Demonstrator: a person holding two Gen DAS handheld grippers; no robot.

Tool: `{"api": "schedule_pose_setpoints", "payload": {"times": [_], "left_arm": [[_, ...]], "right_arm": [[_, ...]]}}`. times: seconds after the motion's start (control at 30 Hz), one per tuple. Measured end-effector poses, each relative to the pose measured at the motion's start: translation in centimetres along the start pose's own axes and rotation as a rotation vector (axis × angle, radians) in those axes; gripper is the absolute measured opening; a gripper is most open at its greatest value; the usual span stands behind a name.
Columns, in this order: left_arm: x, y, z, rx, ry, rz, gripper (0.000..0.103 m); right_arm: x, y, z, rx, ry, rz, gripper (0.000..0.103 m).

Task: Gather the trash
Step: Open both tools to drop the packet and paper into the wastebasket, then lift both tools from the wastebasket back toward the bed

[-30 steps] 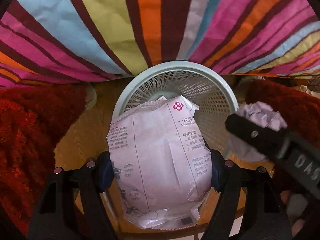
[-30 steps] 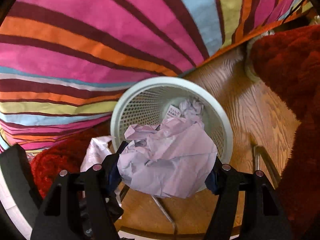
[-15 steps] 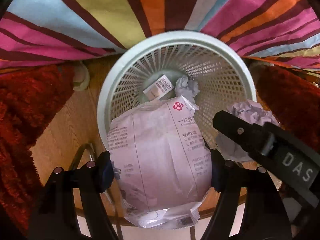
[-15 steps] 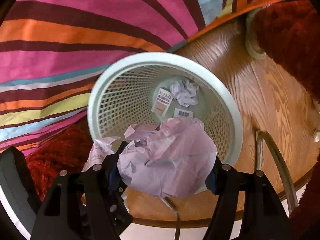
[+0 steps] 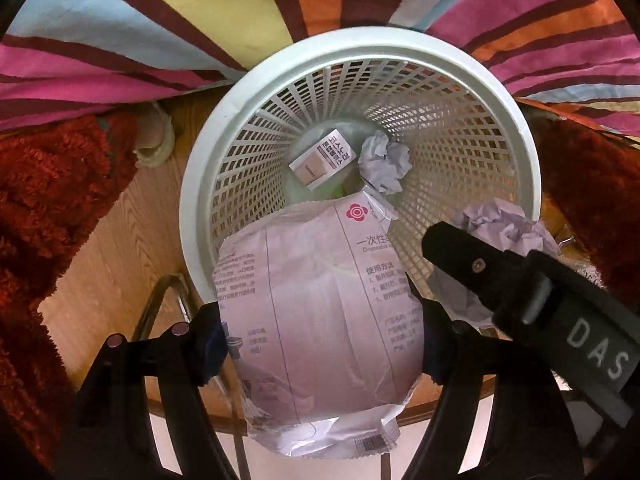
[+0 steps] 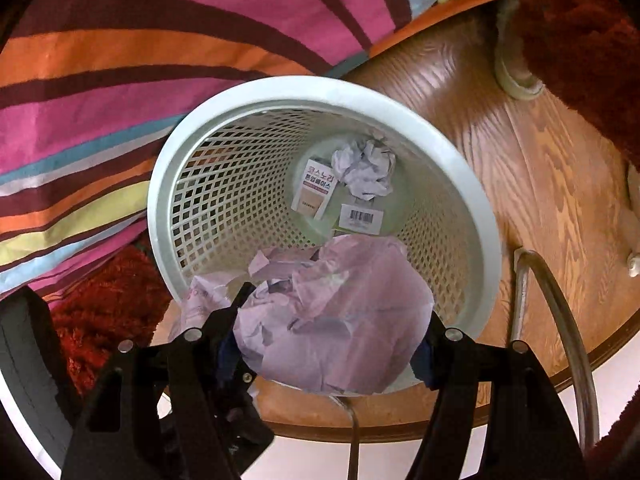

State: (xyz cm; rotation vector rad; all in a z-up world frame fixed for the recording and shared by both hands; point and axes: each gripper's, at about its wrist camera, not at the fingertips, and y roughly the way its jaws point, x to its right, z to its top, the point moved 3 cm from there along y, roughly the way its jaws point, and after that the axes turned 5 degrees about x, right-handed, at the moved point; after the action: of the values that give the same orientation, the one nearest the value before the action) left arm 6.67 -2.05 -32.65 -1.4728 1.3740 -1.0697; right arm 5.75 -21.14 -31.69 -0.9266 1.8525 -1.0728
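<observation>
A printed plastic packet [image 5: 320,312] is held between the opening jaws of the left gripper [image 5: 320,340], and a crumpled paper ball [image 6: 336,320] between those of the right gripper [image 6: 328,348], both above the near rim of the white mesh basket [image 6: 188,168]. On the basket's floor a small carton [image 6: 314,190], a paper wad [image 6: 366,168] and a barcoded label [image 6: 360,218] are seen. The label's far edge is hidden under the wad.

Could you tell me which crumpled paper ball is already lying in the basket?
The small white paper ball at the basket's bottom beside the printed box; the larger ball sits between the right gripper's fingers.

You're in a home, likely a bedroom: a pale green plastic mesh wastebasket [image 5: 208,184] stands on a round wooden surface [image 6: 540,184], with a bright striped fabric cover [image 5: 200,20] behind it and shaggy red rugs [image 5: 44,200] beside it.
</observation>
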Motion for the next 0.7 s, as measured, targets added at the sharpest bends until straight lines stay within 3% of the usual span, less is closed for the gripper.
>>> {"api": "schedule_pose_setpoints", "payload": {"times": [0.03, 0.1, 0.17, 0.7], "left_arm": [[-0.1, 0.1, 0.1, -0.003, -0.002, 0.004, 0.078], [-0.2, 0.4, 0.1, -0.006, -0.004, 0.019, 0.087], [-0.3, 0.4, 0.2, 0.012, -0.007, 0.028, 0.088], [-0.6, -1.3, 0.5, 0.083, -0.024, 0.028, 0.09]], "right_arm": [[0.0, 0.3, 0.0, -0.007, 0.005, 0.015, 0.065], [0.0, 0.5, 0.0, -0.016, 0.012, 0.023, 0.084], [-0.1, 0.6, 0.1, -0.007, 0.008, 0.011, 0.094], [0.3, -1.3, 0.3, 0.059, -0.021, -0.022, 0.094]]}}
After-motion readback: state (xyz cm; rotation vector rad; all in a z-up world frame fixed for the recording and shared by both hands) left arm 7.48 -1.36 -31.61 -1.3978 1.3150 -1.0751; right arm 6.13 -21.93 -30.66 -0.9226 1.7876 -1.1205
